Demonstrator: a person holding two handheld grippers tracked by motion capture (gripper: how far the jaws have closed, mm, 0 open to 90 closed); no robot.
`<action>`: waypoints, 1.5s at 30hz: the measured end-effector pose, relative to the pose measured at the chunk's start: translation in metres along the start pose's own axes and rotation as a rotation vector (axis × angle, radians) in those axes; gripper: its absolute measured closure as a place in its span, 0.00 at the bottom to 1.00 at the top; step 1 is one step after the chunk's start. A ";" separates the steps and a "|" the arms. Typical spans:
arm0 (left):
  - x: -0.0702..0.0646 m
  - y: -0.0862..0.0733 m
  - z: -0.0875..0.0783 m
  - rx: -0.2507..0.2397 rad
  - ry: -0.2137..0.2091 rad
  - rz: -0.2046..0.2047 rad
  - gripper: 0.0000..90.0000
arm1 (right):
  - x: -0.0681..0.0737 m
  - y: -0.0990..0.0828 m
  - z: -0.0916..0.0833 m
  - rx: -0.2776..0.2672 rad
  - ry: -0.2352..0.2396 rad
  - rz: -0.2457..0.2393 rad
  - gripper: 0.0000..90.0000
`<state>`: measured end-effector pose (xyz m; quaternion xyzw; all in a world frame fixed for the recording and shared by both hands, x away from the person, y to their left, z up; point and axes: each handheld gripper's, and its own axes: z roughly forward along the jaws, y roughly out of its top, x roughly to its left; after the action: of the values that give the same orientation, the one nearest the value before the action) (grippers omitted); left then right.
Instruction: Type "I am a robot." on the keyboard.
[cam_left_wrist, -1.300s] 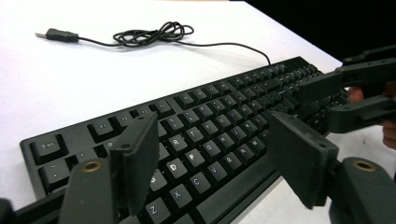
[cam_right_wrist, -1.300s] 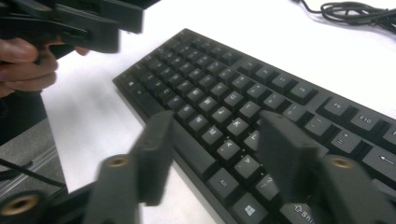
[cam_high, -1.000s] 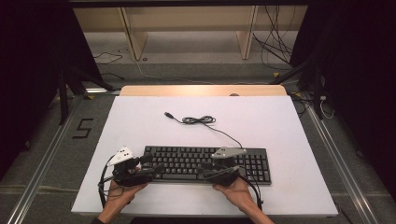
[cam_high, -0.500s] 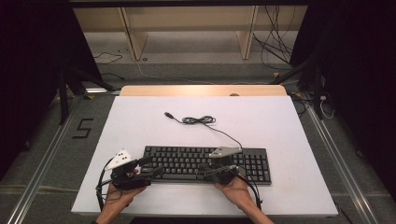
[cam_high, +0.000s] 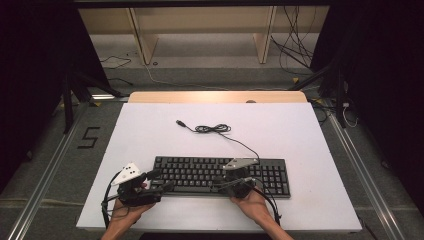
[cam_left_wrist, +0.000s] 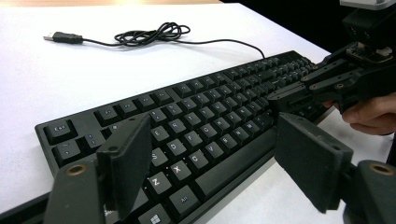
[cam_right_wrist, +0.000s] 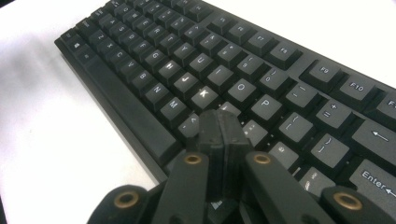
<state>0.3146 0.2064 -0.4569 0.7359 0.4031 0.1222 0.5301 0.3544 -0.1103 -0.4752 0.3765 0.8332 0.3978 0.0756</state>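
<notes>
Keyboard (cam_high: 220, 175) in black lies flat on the white surface (cam_high: 150, 135), near the front edge on the person's side, its long side running left to right. Its thin cable (cam_high: 212, 128) trails off the back edge, bunches into a loose coil farther up the surface and ends in a plug lying apart from the keyboard. The left tool (cam_high: 159, 181) sits at the keyboard's left front corner with its jaws spread wide; in the left gripper view one pad stands over the lower-left letter keys and the other hangs just off the front edge beside the space bar, neither pressing on anything. The right tool (cam_high: 226, 183) is over the middle of the keyboard near its front edge, jaws having just closed; in the right gripper view the two pads (cam_right_wrist: 219, 135) meet with nothing between them, their tip sitting low over the keys just ahead of the space bar's right end. Whether that tip touches a key cannot be told.
</notes>
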 end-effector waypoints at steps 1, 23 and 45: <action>0.000 0.000 0.000 0.003 0.000 0.003 0.30 | 0.000 0.000 0.000 0.001 -0.001 -0.001 1.00; -0.001 -0.001 0.000 0.006 0.003 0.002 0.29 | 0.004 -0.004 0.003 0.016 -0.020 -0.027 1.00; -0.001 -0.001 0.000 0.006 0.001 0.004 0.29 | -0.004 -0.002 -0.013 -0.061 0.024 0.032 0.87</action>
<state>0.3133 0.2057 -0.4577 0.7381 0.4025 0.1225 0.5275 0.3499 -0.1216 -0.4689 0.3824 0.8155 0.4286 0.0709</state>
